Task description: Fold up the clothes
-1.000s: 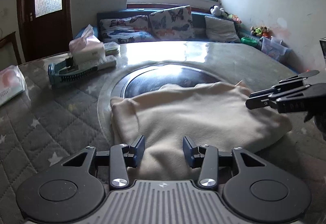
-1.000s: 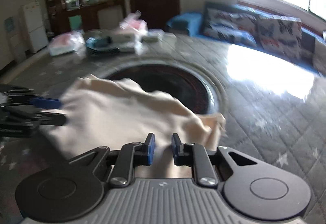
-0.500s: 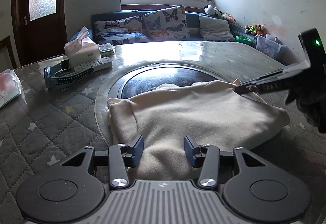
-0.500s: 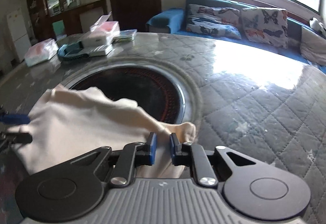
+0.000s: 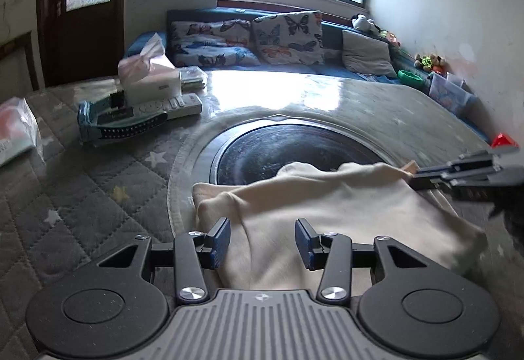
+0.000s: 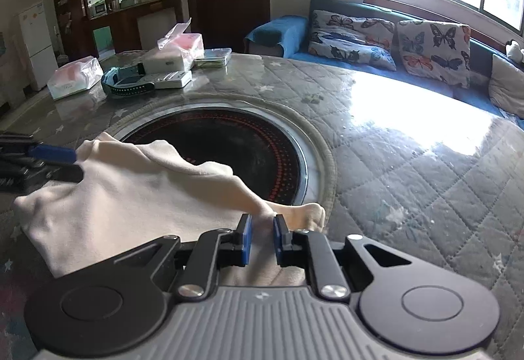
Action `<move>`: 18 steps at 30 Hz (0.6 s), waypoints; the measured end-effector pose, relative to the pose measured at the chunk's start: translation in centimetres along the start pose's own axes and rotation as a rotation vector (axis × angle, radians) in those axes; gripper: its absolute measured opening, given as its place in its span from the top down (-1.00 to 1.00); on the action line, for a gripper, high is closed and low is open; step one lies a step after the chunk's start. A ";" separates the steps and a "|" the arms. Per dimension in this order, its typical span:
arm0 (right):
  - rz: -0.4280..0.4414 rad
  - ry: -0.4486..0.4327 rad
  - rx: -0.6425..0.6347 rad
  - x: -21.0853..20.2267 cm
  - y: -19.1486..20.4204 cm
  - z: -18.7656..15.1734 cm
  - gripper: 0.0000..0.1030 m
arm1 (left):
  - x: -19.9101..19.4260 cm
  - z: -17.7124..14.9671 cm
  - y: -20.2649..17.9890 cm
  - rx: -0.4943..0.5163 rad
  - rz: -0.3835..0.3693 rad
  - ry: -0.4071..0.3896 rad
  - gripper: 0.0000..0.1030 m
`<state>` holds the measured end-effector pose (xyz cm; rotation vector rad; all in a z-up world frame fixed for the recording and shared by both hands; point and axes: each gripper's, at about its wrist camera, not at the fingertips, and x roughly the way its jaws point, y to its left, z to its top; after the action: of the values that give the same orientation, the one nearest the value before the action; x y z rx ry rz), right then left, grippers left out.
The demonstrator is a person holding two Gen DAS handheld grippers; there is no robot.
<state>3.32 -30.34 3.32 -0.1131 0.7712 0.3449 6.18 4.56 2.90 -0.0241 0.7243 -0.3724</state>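
Observation:
A cream garment lies folded on the quilted table, partly over the round black inset. It also shows in the right wrist view. My left gripper is open, its jaws wide apart over the garment's near edge. My right gripper is nearly closed, pinching a raised fold of the garment's right edge. In the left wrist view the right gripper holds the cloth's far right corner lifted. In the right wrist view the left gripper's fingers touch the cloth's left side.
A round black hob sits in the table's middle. A tissue box, remote controls, a teal tray and a plastic packet stand at the far left. A sofa with butterfly cushions lies beyond.
My right gripper has stayed shut on the cloth's right edge and lifted it, drawing the fold up. My left gripper has stayed open and moved slightly closer over the near edge.

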 end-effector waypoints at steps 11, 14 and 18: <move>0.009 -0.001 0.002 0.1 -0.3 0.2 0.73 | 1.3 0.8 1.0 -0.017 0.045 0.000 0.36; 0.007 0.009 0.001 0.5 -0.4 0.1 0.71 | 1.4 0.9 1.2 -0.022 0.058 -0.003 0.36; 0.004 0.003 -0.009 0.1 -0.1 0.2 0.69 | 1.4 1.0 1.5 -0.029 0.079 -0.009 0.33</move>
<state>3.52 -30.34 3.38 -0.1204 0.7726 0.3519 8.26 5.37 2.58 -0.0247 0.7198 -0.2856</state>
